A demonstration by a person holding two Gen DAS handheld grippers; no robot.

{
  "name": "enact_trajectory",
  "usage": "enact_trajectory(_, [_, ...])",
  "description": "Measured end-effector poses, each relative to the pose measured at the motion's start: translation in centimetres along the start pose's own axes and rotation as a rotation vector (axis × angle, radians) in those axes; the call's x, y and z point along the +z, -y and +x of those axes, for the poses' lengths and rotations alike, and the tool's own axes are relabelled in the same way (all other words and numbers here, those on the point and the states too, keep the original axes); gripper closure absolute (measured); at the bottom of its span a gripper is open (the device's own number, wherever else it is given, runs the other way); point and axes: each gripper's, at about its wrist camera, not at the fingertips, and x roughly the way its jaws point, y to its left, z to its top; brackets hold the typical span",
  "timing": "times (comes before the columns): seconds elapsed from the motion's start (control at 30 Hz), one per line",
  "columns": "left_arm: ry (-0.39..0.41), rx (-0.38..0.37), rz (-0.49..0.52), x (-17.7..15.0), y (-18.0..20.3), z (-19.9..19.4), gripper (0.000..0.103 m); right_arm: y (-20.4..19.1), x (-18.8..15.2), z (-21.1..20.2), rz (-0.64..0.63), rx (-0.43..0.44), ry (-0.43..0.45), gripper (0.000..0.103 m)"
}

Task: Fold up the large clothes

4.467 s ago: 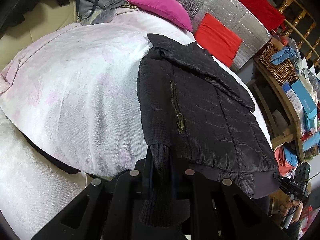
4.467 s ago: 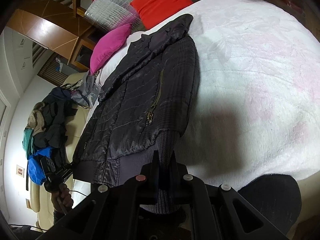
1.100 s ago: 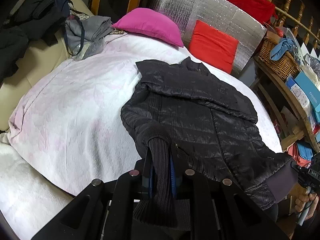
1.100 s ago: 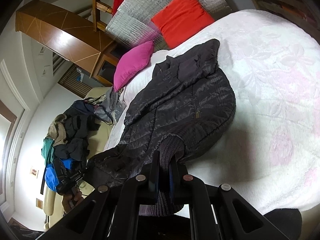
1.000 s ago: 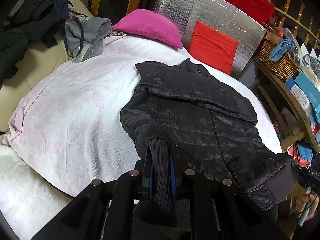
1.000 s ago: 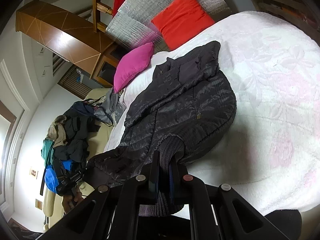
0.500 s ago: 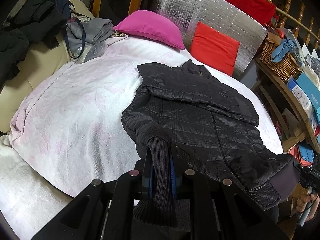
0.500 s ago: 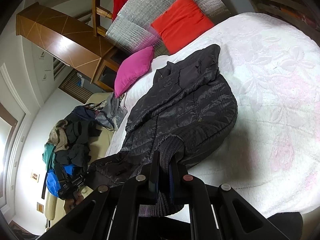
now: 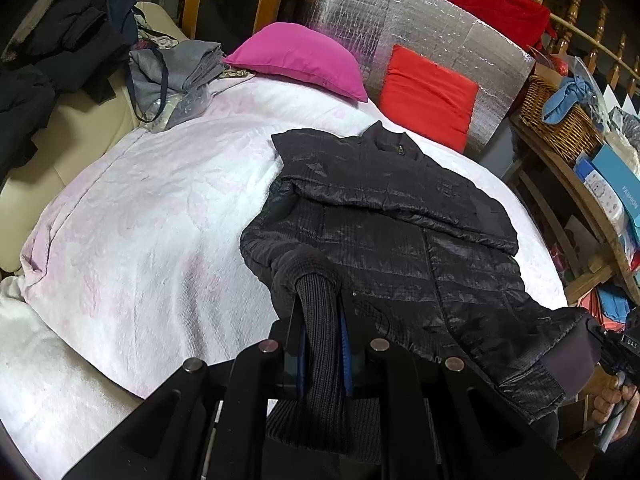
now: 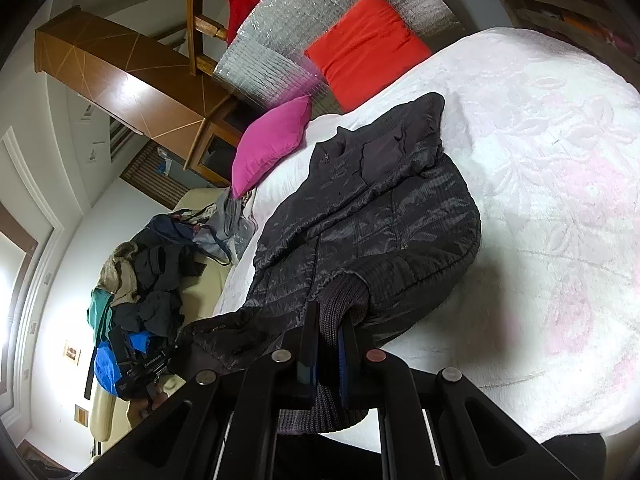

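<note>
Each tool is clamped on ribbed knit hem: left tool at one corner, right tool at the other. Since a few seconds ago the black quilted jacket has been lifted at the hem and bunched up the bed, starting the bottom-up fold. Shiny shell, puffy, slippery; blanket plush.

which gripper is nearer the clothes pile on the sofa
Left. The left gripper holds the jacket hem on the pile side; the right gripper holds the hem's other end, across the jacket from it.
</note>
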Motion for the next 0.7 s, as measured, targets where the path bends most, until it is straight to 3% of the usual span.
enact_trajectory(0.7, [0.009, -0.023, 0.016, 4.1, 1.1, 0.7, 0.089, -0.8, 2.2, 0.1, 0.017, 0.041, 0.046, 0.095])
